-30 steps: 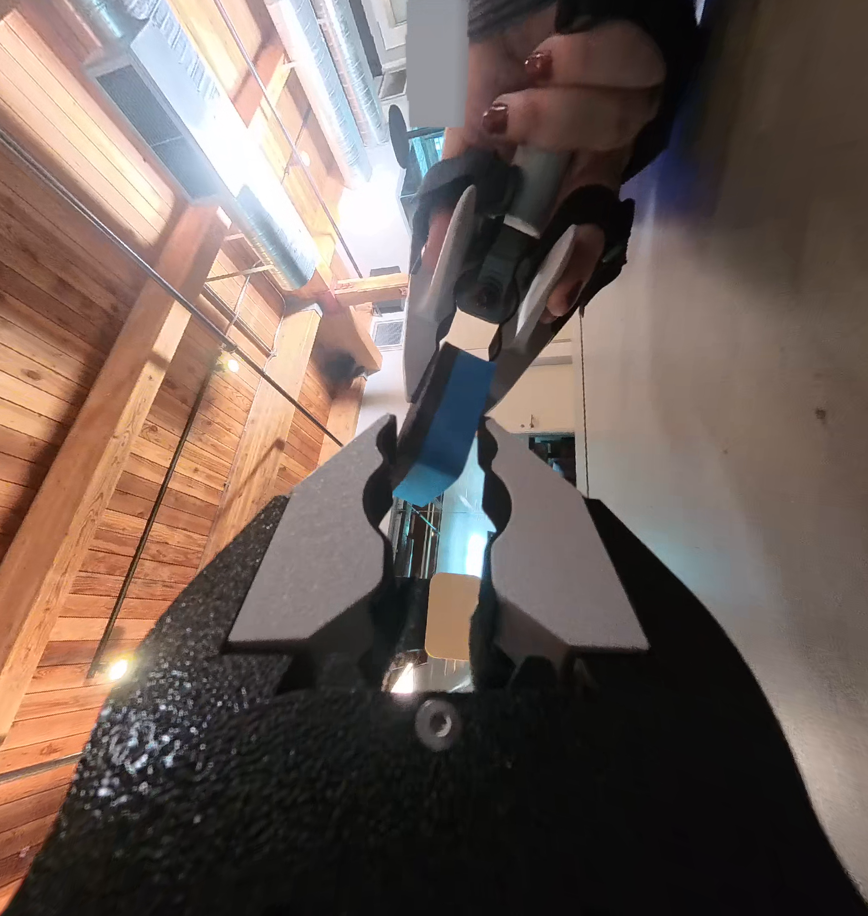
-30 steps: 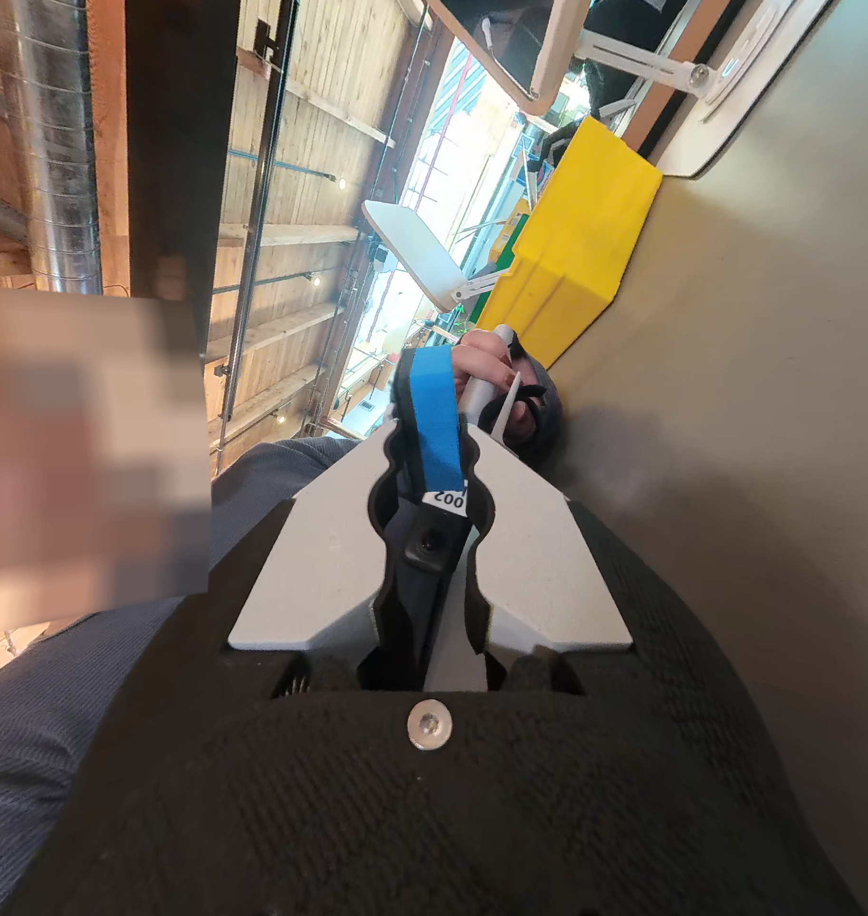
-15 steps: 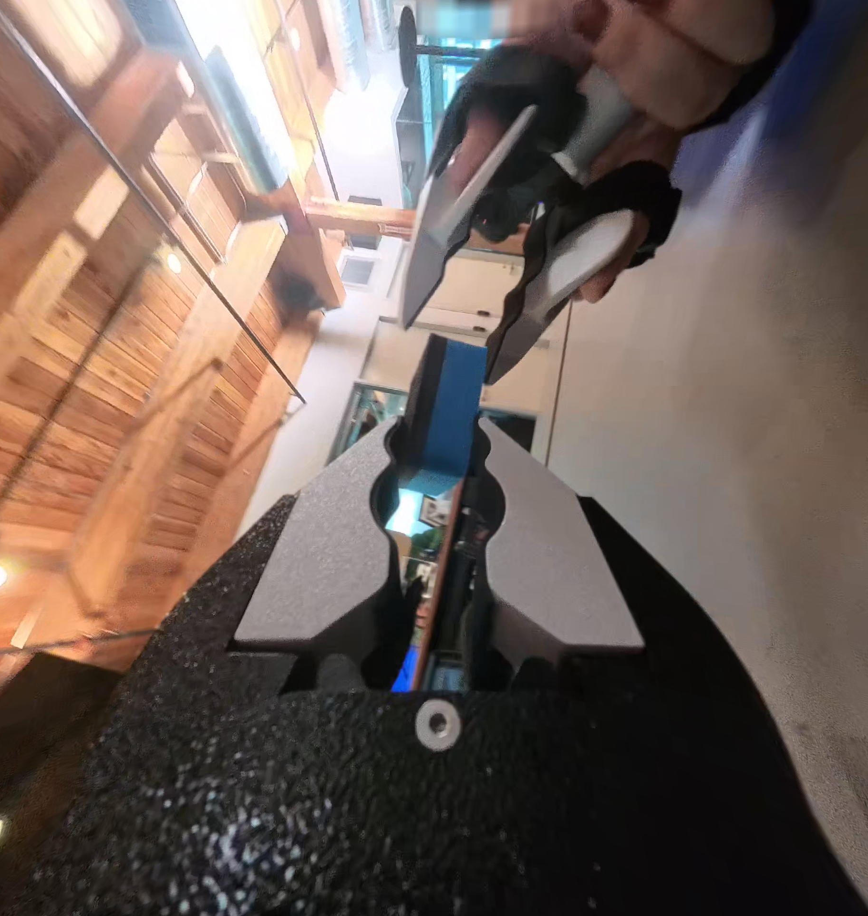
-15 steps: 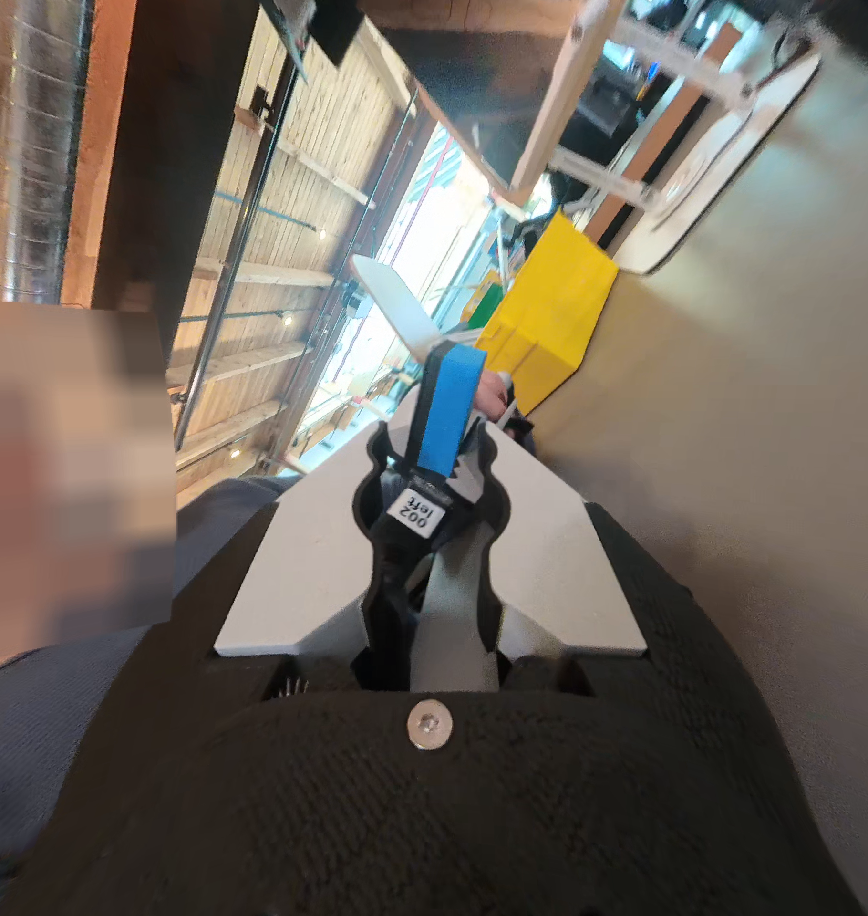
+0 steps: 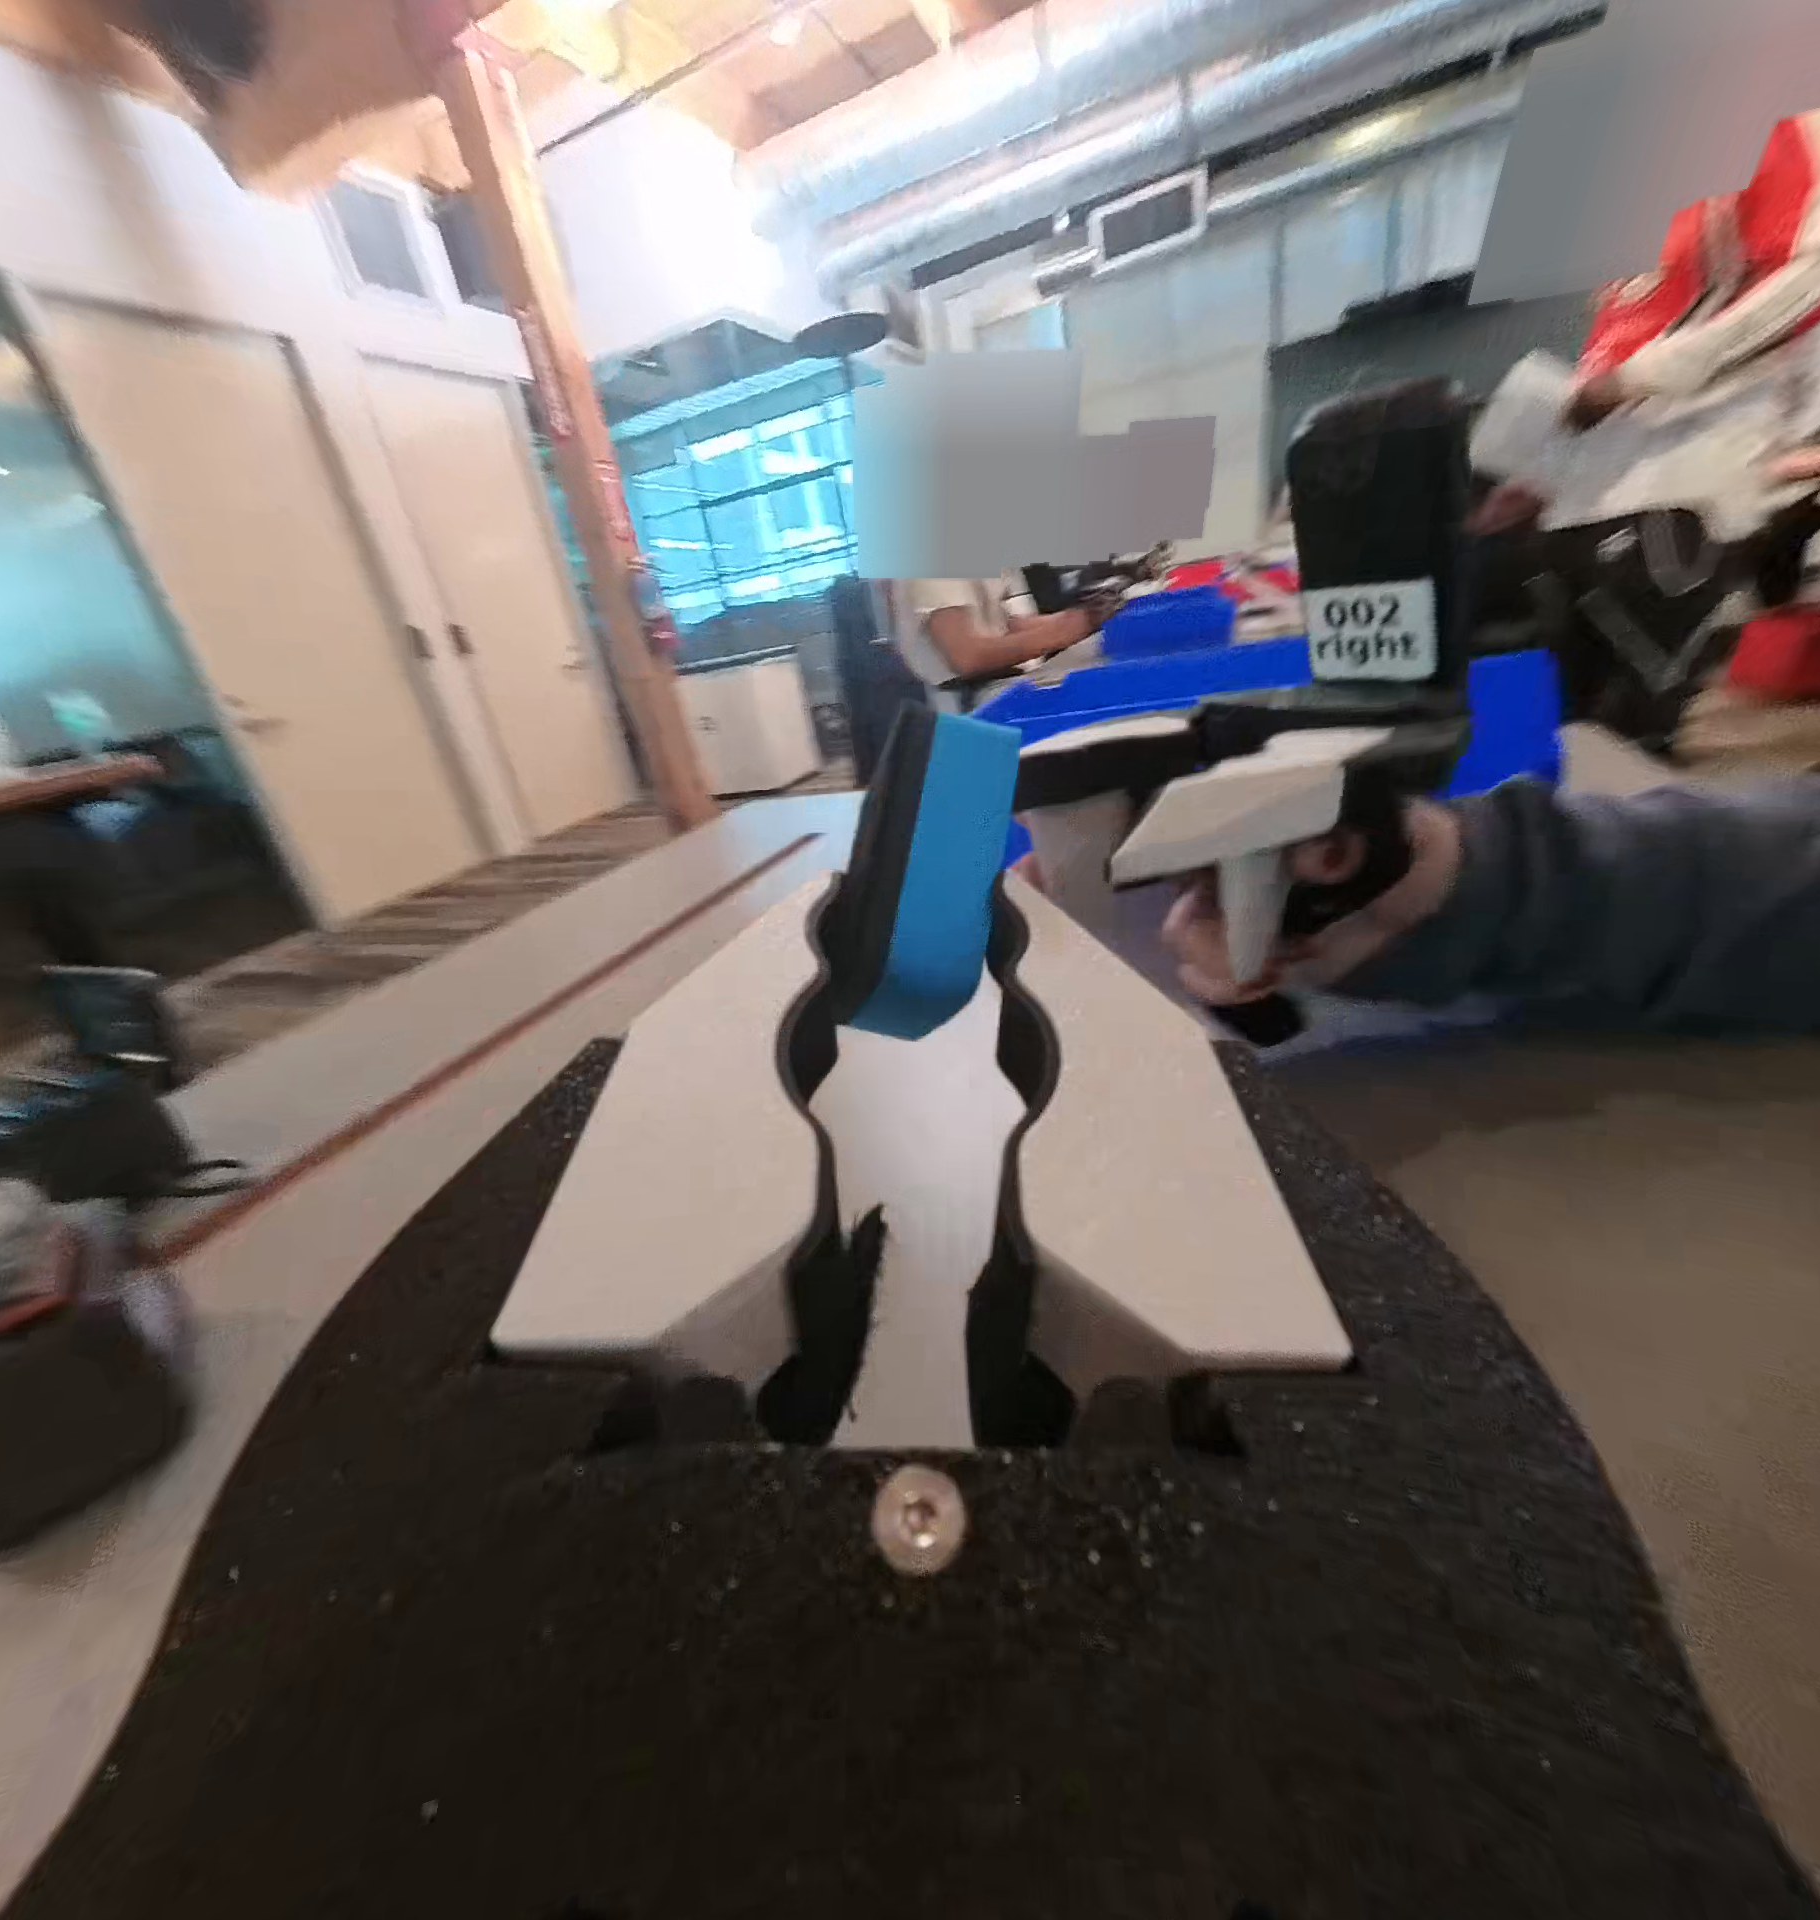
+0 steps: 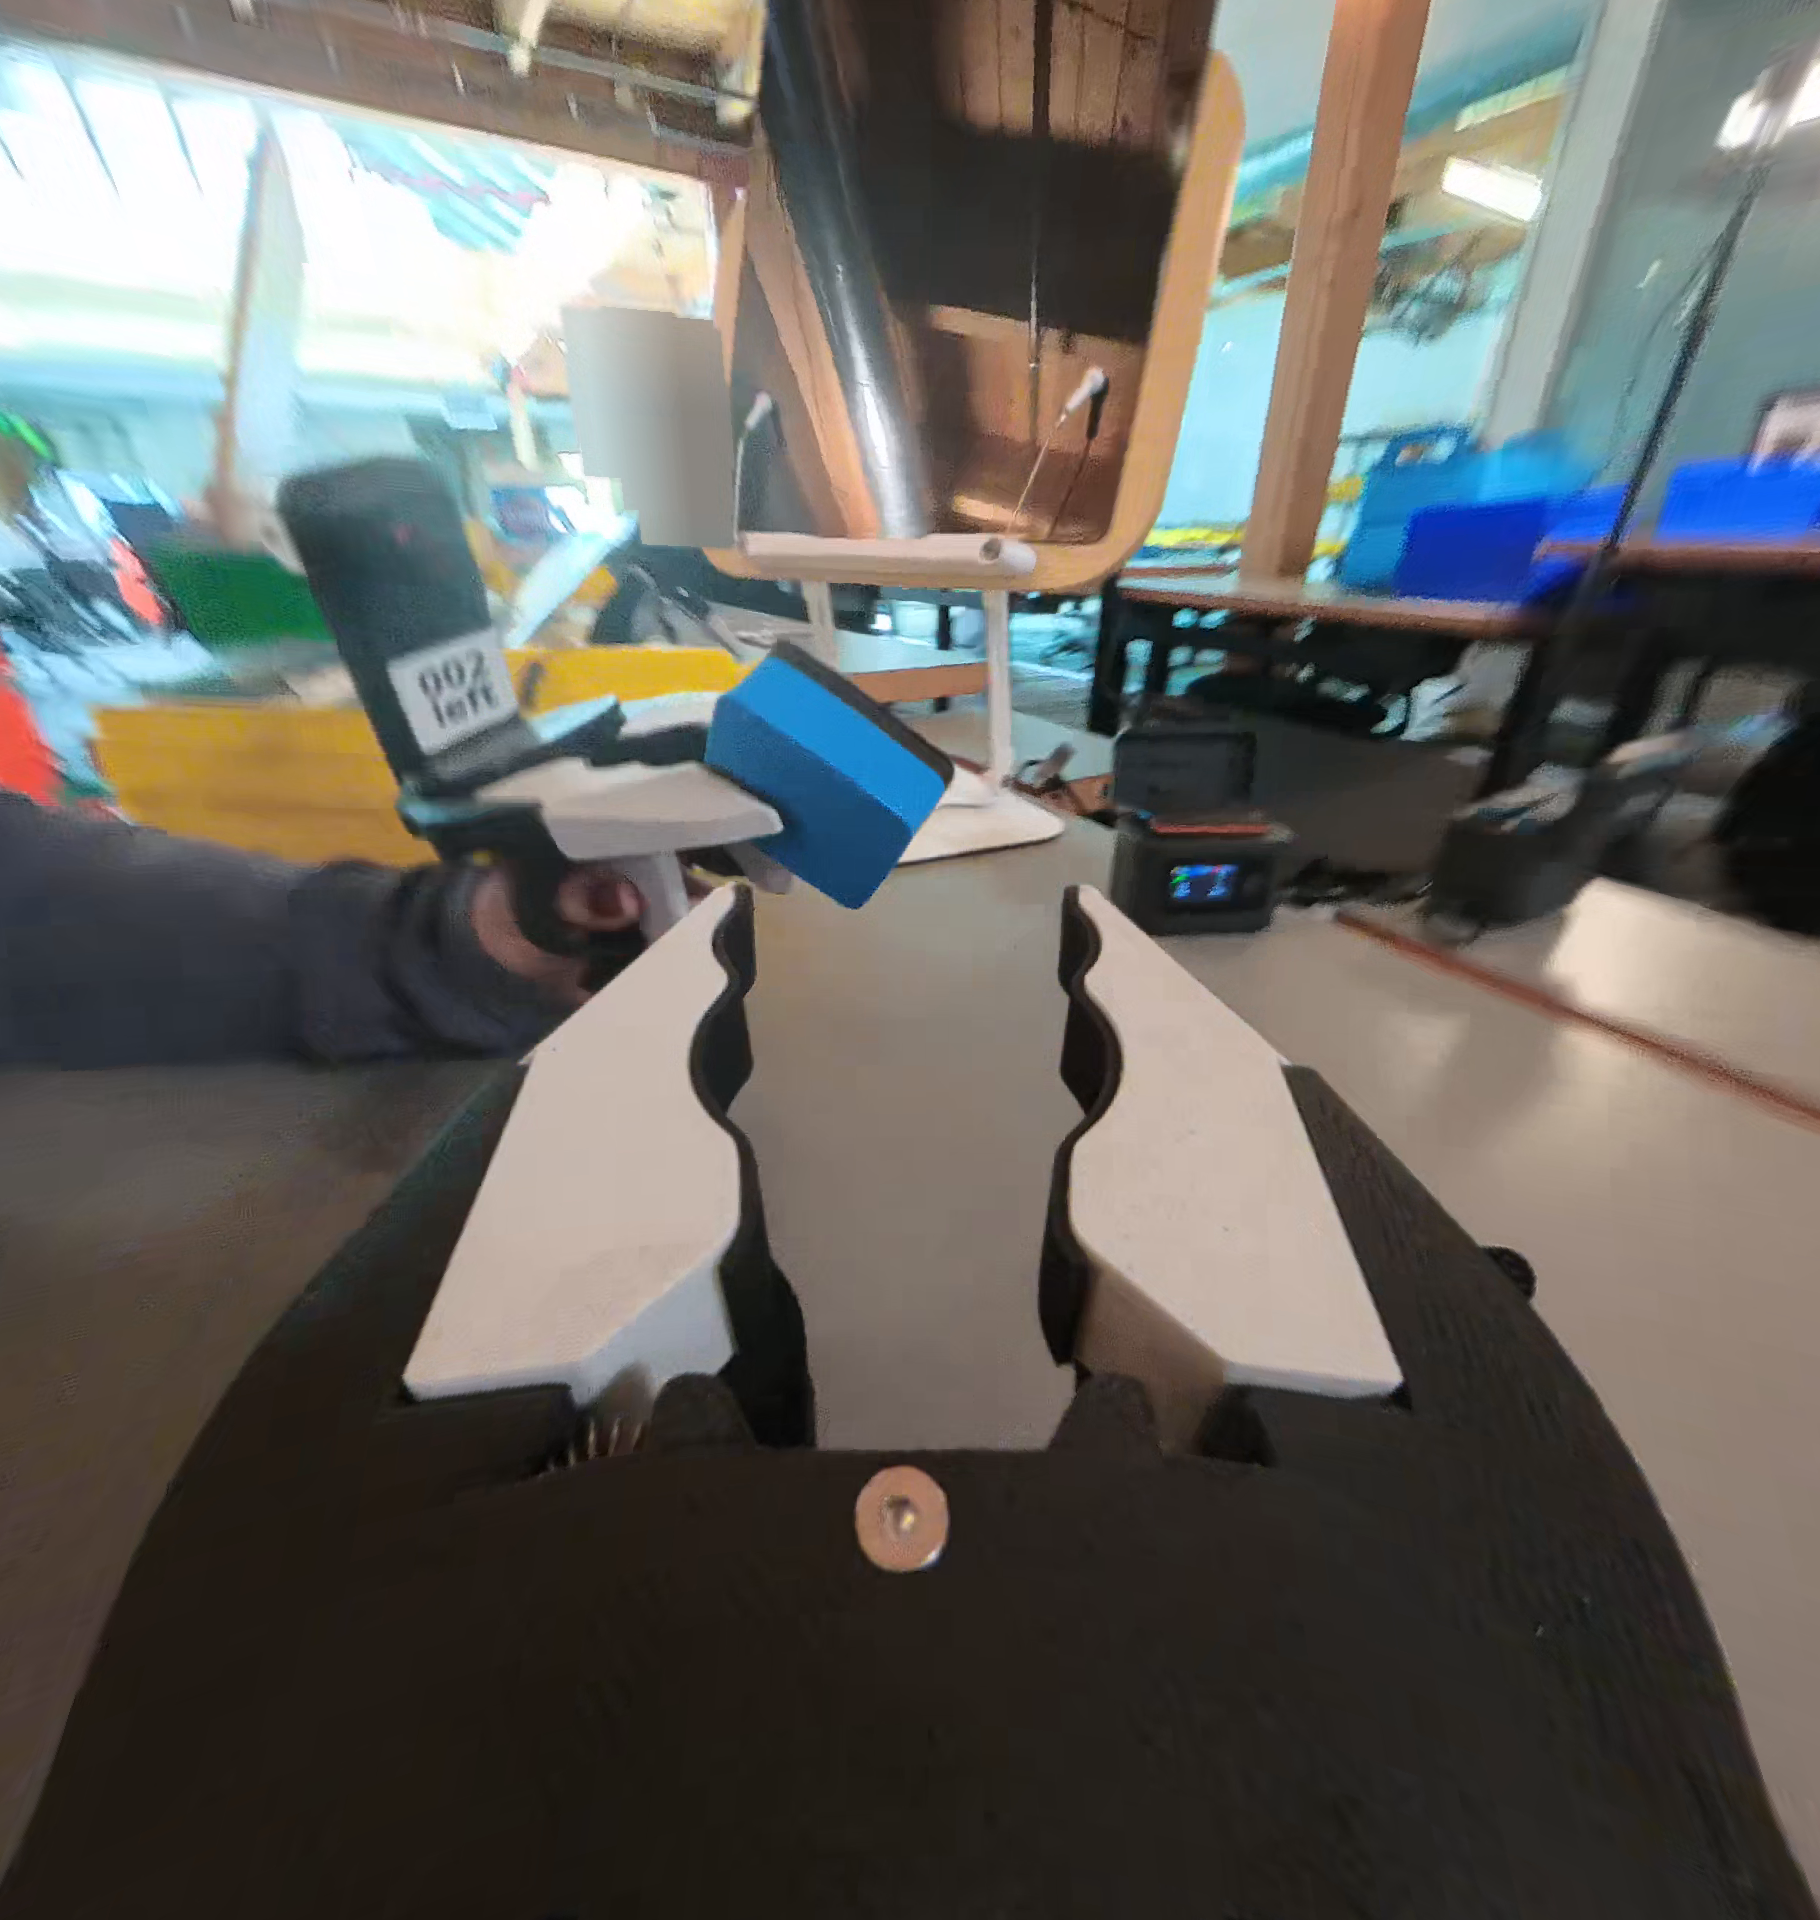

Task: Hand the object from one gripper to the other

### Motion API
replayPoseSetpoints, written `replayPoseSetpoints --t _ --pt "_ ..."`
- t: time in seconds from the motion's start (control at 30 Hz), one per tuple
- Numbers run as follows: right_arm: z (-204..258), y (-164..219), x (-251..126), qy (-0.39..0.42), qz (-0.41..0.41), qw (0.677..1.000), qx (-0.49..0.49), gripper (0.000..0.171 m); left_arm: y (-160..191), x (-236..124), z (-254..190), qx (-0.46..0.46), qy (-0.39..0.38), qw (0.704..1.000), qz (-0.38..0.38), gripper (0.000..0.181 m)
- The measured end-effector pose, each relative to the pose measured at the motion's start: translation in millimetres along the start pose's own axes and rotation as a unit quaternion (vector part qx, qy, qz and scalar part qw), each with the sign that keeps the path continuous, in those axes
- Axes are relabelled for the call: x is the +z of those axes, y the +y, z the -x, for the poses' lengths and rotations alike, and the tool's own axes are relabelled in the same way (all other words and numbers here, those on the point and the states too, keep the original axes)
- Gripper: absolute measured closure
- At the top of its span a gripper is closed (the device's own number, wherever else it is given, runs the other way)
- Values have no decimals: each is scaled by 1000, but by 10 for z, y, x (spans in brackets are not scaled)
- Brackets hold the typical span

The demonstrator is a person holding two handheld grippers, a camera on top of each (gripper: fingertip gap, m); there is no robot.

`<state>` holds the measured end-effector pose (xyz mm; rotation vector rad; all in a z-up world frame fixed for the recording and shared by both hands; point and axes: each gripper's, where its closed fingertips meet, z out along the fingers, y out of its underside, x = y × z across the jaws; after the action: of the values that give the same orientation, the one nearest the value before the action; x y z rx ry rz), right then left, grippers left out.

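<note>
since half a second ago both views have swung round to level, and the right gripper (image 6: pixel 906 914), which was spread close above the eraser, now sits off to one side of it. blue foam eraser with black felt backing (image 5: pixel 927 883) is clamped between the fingertips of the left gripper (image 5: pixel 911 935), standing tilted up out of the tips, felt face toward the left finger. seen from the right wrist view the same eraser (image 6: pixel 828 774) sticks out beyond the left gripper's (image 6: pixel 750 831) white fingers, held above the grey tabletop (image 6: pixel 1508 1195). right gripper's jaws are spread wide with nothing between them, only tabletop showing in the gap. in the left wrist view the right gripper (image 5: pixel 1082 821) appears to the right of the eraser, near but apart from it, held by a hand (image 5: pixel 1301 914) in a dark sleeve. background is motion-blurred: yellow bin (image 6: pixel 262 758) behind the left gripper, small black device with lit screen (image 6: pixel 1202 873) on the table, blue bins (image 5: pixel 1508 717) farther off.
</note>
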<state>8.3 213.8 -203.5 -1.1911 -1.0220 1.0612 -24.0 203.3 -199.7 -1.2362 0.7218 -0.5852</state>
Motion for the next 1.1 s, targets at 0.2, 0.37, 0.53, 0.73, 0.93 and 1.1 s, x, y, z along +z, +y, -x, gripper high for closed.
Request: replayPoseSetpoints --t 0.2,0.37,0.53,0.73,0.93,1.1 --pt "299 -9 65 -24 -3 992 -126 111 -1 -3 -222 -147 129 981 -6 158" --pt "437 -57 24 -94 -17 995 -43 116 -58 -61 -465 -222 245 944 -7 159" --pt "579 -47 -26 -158 -7 987 1 150 -12 -60 -596 -209 271 939 14 158" --pt "517 -44 -24 -143 3 990 5 151 -17 -26 -491 -187 223 957 0 155" --pt "242 -83 -33 -2 6 982 -191 151 -36 -11 -200 -200 140 969 -26 129" --pt "122 -154 -63 126 29 885 -447 151 38 35 -149 -289 149 946 -4 130"
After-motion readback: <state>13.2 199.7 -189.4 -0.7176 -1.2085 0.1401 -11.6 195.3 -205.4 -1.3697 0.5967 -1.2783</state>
